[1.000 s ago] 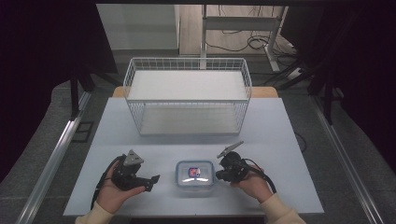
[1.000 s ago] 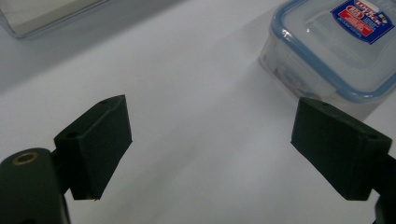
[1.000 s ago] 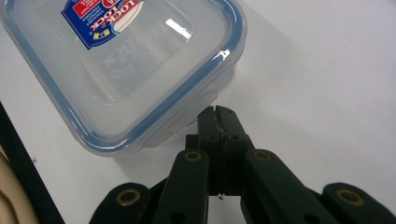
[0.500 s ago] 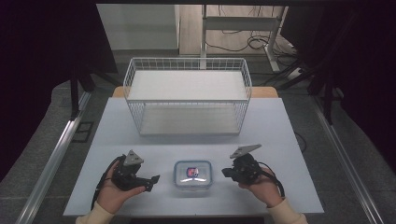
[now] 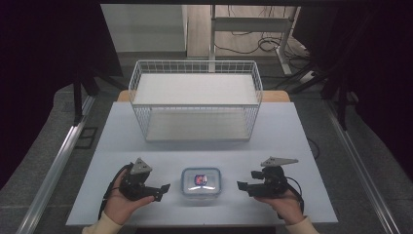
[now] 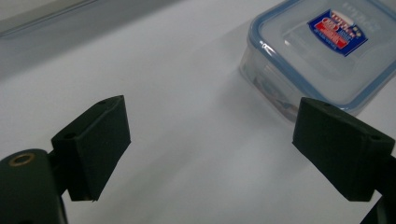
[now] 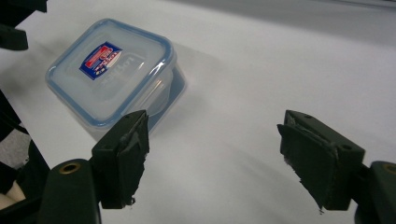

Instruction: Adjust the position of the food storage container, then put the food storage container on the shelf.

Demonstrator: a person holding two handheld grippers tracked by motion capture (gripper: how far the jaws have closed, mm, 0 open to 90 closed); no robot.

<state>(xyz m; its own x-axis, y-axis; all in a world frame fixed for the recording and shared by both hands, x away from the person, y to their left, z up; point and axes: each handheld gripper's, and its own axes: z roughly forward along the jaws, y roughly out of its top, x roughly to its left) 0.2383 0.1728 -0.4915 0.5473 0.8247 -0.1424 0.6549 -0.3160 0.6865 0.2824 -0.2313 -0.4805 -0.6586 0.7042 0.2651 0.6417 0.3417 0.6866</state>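
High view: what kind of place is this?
Probably a lab or data-recording station, not a home. A bare table holds just a wire basket and a lidded container, dark curtains flank it, and cables trail on the floor behind.

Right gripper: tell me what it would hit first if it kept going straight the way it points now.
Most likely the lidded plastic container. In the high view the right gripper points across the table at it, jaws open, with bare table between. Its own view puts the container left of centre, so it might only clip it.
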